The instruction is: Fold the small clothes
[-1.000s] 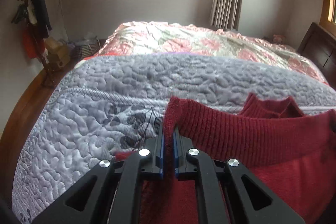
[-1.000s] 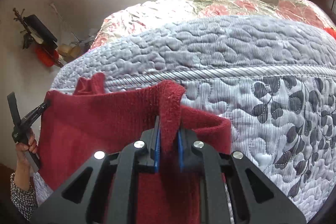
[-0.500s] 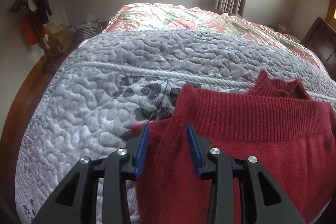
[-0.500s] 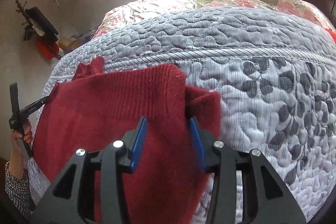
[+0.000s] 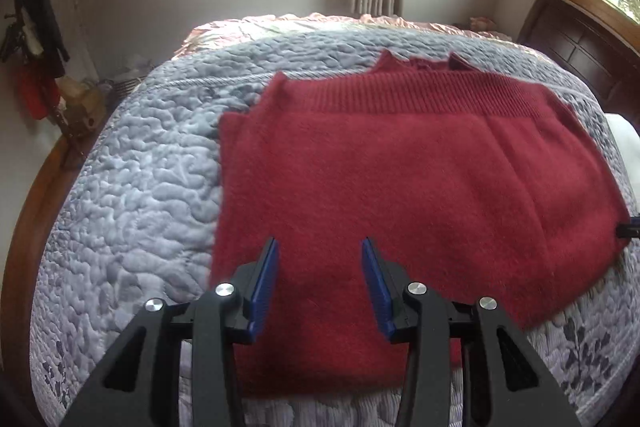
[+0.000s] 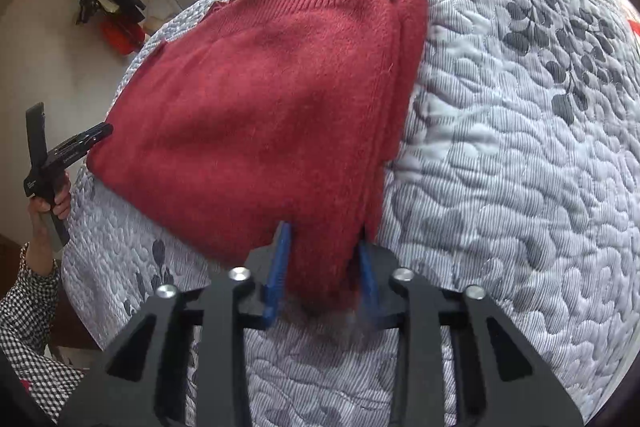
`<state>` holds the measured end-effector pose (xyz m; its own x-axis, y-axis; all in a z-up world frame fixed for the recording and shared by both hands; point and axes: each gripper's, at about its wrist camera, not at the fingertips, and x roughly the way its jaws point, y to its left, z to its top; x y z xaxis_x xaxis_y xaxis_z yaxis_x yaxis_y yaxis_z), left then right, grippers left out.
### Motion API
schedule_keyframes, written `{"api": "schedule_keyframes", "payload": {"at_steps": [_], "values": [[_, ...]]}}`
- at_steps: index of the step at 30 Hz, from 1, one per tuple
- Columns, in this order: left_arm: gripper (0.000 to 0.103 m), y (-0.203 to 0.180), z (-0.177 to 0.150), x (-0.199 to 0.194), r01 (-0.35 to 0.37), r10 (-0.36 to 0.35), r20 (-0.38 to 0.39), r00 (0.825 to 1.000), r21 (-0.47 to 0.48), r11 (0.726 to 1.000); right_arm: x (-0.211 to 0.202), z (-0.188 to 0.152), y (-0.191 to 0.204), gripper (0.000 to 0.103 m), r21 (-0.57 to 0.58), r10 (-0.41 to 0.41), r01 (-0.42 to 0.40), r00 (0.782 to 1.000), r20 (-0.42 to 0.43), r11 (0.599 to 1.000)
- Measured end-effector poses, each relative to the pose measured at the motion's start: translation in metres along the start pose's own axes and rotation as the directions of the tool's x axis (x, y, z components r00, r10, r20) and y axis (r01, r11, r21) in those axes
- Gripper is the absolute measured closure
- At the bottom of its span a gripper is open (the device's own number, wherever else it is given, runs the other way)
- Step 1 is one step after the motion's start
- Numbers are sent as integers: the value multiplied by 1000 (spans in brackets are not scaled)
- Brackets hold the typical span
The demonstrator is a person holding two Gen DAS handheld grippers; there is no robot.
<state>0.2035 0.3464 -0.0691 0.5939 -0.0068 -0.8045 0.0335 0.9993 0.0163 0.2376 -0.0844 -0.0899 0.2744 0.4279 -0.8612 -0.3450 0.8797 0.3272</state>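
Here, a folded red sweater (image 5: 400, 187) is laid flat on the grey quilted bedspread (image 5: 140, 187).

The left gripper (image 5: 320, 283) and right gripper (image 6: 322, 267) are both held spread, nothing pinched, at the sweater's near edge.

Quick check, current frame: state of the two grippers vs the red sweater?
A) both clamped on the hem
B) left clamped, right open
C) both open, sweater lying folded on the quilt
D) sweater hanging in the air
C: the left gripper and right gripper both show spread blue pads, and the red sweater lies folded on the grey quilt.
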Motion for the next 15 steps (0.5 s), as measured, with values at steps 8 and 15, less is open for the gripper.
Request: {"api": "schedule_keyframes", "payload": {"at_steps": [8,15], "values": [[58,-7,-13,12,-25,26,-19,999,39,999,-14,-12,-9,97,33,11,-11,1000,15,999],[58,-2,-15,16,-7,7,-21,1000,-16,1000,-1,-14,-15,95,57,5,-5,1000,0,998]]}}
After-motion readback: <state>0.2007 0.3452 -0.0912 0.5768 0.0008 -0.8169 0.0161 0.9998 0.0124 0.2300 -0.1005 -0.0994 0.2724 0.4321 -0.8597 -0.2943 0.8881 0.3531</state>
